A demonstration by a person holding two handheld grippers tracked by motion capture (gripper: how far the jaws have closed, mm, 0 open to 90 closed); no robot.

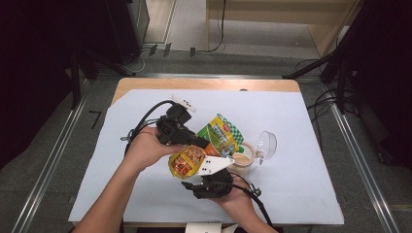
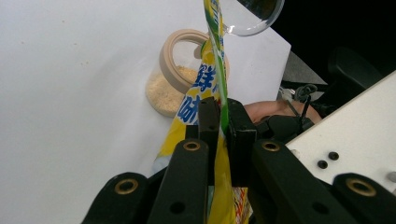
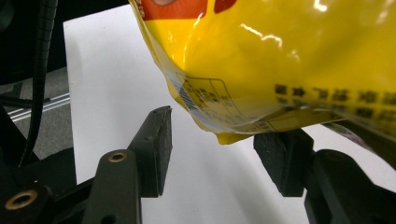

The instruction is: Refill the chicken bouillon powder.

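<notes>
I hold a yellow seasoning pouch in the air near the middle of the white surface, its green-checked top tilted toward an open jar at about three o'clock from it. My left hand-held gripper is clamped tight on the pouch's thin edge; in the left gripper view the jaws pinch the pouch just short of the jar, which holds pale powder. My right hand-held gripper sits under the pouch's bottom corner with its jaws parted, one pad just beneath the corner, not squeezing anything. The jar's clear lid stands hinged open at the jar's two o'clock.

To pour well, I judge I should keep the left grip firm, bring the pouch mouth over the jar's rim, and use the right gripper to lift the bottom corner slowly so powder slides rather than dumps. Spilling onto the surface is the main risk.
</notes>
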